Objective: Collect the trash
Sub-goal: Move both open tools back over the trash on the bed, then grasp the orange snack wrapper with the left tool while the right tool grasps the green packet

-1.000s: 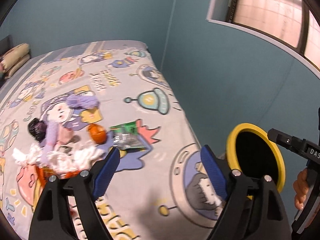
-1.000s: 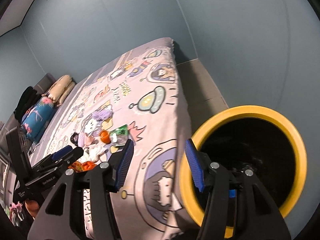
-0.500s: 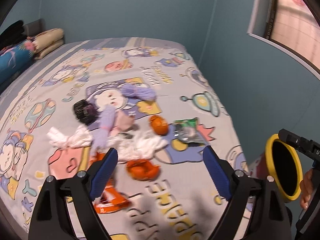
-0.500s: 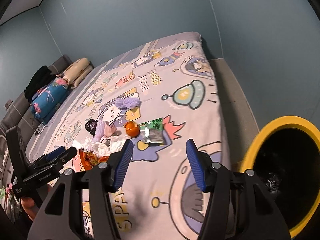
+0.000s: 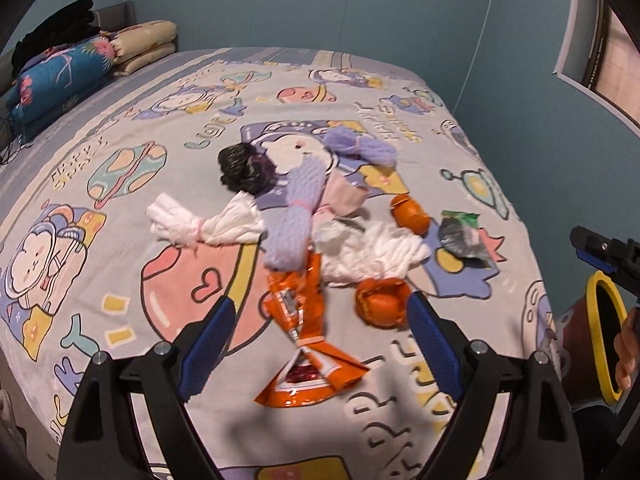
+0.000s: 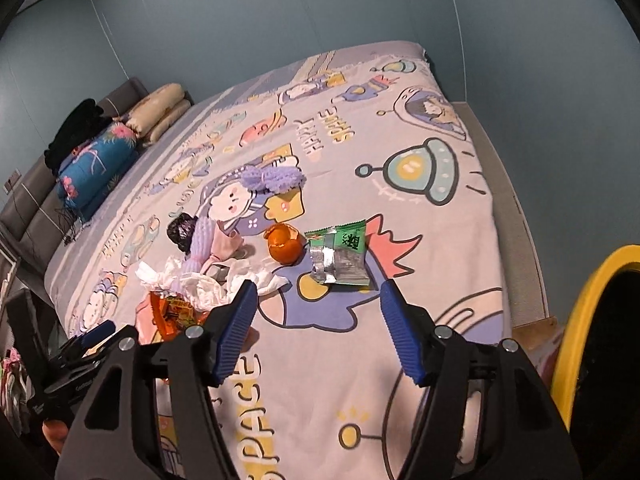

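Left gripper [image 5: 316, 340] wide open, nothing held, hovering over the bed [image 5: 120, 160] with an orange snack wrapper [image 5: 308, 332] lying between its blue pads at lower centre of the left wrist view. Orange peel [image 5: 382, 302] just beside the right pad, a second peel [image 5: 410, 214] further up. White crumpled tissues [image 5: 372, 256] and a white cloth bundle [image 5: 204, 224] sit mid-frame, touching a lilac knitted piece [image 5: 296, 216] and a pink cloth [image 5: 344, 196]; black crumpled bag [image 5: 244, 166] above them. Right gripper [image 6: 316, 332] partly open, its jaws have just been opening, nothing between them, bare bedsheet below. In the right wrist view a green-and-silver snack packet [image 6: 340, 256] lies centre frame, just above that gripper, beside the peel [image 6: 284, 246]. Yellow-rimmed bin [image 6: 580, 320] at right edge, off the bed. Folded pillows [image 6: 160, 114] and blue floral bedding [image 6: 96, 160] at upper left. A hand [image 5: 626, 352] shows at the right edge of the left view.
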Available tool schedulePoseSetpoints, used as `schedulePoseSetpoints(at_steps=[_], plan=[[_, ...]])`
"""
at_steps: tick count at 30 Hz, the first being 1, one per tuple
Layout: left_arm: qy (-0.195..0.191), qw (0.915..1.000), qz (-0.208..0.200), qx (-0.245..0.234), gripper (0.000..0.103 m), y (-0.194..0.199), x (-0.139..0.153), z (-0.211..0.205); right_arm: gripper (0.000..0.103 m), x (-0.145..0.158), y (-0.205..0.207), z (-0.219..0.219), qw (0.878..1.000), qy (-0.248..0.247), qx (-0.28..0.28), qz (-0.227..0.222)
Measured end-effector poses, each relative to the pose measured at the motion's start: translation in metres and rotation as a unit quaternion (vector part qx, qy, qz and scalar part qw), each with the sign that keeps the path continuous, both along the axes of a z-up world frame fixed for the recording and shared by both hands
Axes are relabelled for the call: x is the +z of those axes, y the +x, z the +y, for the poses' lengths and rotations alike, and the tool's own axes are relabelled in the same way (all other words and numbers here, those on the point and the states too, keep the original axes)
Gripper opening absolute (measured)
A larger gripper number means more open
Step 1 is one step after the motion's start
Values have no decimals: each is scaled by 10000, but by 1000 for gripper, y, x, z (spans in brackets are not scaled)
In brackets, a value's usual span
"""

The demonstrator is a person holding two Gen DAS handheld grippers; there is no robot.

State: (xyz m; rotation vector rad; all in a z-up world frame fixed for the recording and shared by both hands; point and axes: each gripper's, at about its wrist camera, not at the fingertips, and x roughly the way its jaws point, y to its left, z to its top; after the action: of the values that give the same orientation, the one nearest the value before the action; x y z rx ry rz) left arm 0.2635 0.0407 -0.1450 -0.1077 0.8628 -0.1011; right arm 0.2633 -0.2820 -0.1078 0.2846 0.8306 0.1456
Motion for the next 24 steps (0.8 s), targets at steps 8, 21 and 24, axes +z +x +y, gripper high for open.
schedulePoseSetpoints(at_steps=[8,21,24], plan=[[-86,9995,254,166,84,9,-25,15,68,-37,37,11,9993,-135,-23,347],[-107,9983,514,248,84,26,-53,12,77,-76,95,18,9959,-625,-193,618],[-92,9981,542,262,84,29,-58,9,77,-83,103,21,9949,-738,-186,661]])
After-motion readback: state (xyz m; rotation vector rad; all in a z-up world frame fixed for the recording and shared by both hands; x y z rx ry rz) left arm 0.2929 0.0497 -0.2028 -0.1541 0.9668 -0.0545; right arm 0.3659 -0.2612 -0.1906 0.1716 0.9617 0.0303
